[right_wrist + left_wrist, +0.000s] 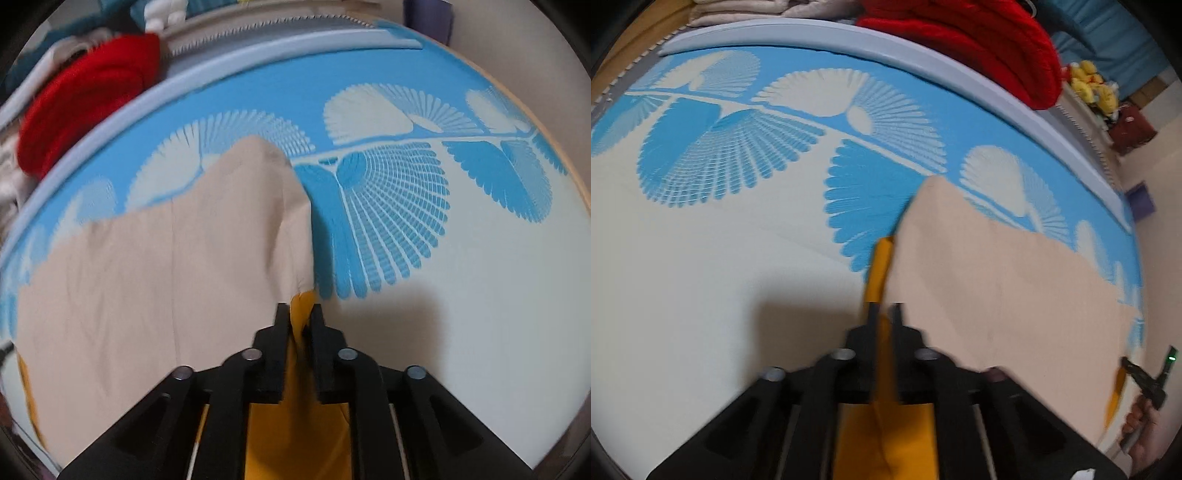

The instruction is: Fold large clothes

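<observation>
Two wrist cameras look down along black two-finger grippers onto a bed-like surface.

Nearest in the left wrist view, the left gripper [885,308] has its black fingers close together with a strip of mustard-yellow fabric [882,435] running up between them. The fingers look pressed on the fabric, though the picture is blurred. The yellow strip is the edge of a large beige garment [997,288], which spreads to the right of the gripper.

Nearest in the right wrist view, the right gripper [300,310] likewise has its fingers nearly together, clamped on a fold of the same yellow edge [301,306]. Here the beige garment [166,277] spreads to the left, wrinkled and partly lifted.

At the lower right edge of the left view, the other gripper [1145,376] shows in a hand [1141,424], at the garment's far corner.

The garment lies over a cream and blue sheet [720,240] printed with fan-shaped leaves. Beyond it runs a pale raised border [849,37].

Farther back, a bulky red knitted item [979,40] rests past the border, with folded pale cloths [738,11] beside it. Small yellow objects [1091,81] sit beyond; too blurred to identify. No containers are clearly visible.
</observation>
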The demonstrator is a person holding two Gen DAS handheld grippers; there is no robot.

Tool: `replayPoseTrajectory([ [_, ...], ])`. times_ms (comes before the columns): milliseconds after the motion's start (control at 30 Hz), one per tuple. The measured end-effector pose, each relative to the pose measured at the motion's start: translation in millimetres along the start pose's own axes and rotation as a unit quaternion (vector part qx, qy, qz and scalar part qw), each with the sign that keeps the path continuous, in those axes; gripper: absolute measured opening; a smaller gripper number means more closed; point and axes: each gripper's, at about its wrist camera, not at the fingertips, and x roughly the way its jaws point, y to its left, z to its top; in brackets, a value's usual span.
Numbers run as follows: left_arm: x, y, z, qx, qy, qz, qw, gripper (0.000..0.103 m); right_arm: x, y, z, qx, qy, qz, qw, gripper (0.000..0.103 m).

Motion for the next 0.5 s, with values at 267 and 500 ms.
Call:
replayPoseTrajectory([
  [267, 27.2, -3.7, -18.8, 0.006, 0.087, -0.055, 0.9946, 0.008, 8.0, -17.0, -22.0, -0.011, 0.067, 0.022, 0.997, 0.037],
  [500, -18.6, -15.0, -18.6, 0.037, -0.002, -0.026, 0.999, 0.001, -38.0, -6.7, -16.5, -0.008, -0.055, 0.069, 0.996, 0.005],
])
